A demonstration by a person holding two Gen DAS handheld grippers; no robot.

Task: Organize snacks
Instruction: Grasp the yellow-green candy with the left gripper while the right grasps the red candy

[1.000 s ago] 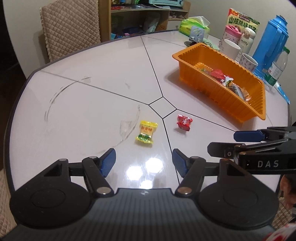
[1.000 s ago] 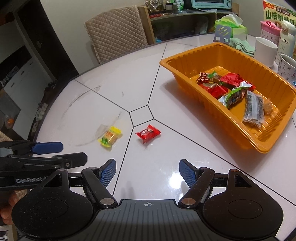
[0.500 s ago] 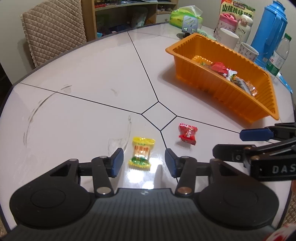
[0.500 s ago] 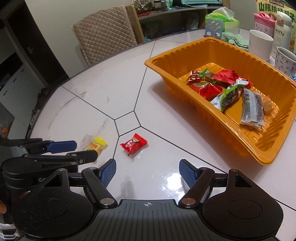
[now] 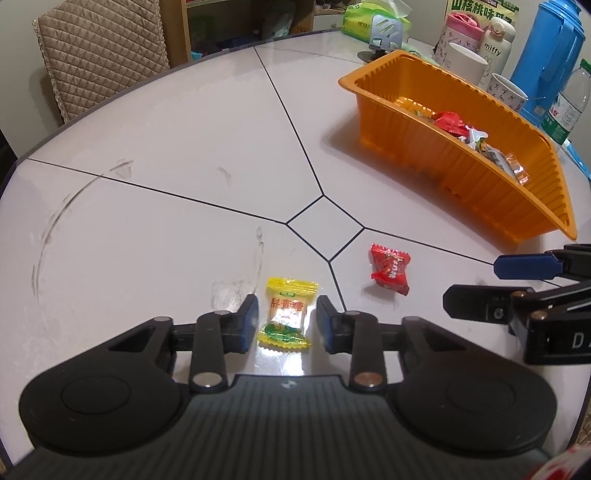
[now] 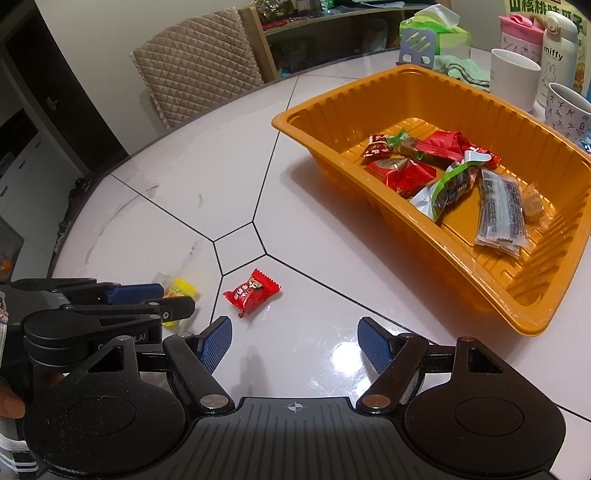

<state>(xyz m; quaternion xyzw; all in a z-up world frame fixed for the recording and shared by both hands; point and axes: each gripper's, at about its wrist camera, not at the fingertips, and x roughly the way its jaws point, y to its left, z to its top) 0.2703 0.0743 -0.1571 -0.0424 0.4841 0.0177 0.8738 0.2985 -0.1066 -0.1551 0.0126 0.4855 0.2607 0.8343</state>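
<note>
A yellow wrapped candy [image 5: 287, 314] lies on the white table between the fingers of my left gripper [image 5: 286, 318], which is open around it with small gaps on both sides. The candy also shows in the right wrist view [image 6: 180, 289], partly hidden by the left gripper. A red wrapped candy [image 5: 389, 268] lies to its right, and it lies just ahead of my right gripper [image 6: 294, 341], which is open and empty. The orange tray [image 6: 461, 254] holds several wrapped snacks.
Mugs [image 6: 513, 75], a pink bottle, a Miffy flask [image 6: 557, 51], a blue thermos [image 5: 543, 55] and a water bottle stand behind the tray. A tissue pack [image 6: 436, 33] lies at the table's far edge. A quilted chair [image 5: 99, 55] stands beyond the table.
My left gripper has moved forward and down until its fingers straddle the yellow candy, and they have narrowed. My right gripper has drifted closer to the red candy and stays open.
</note>
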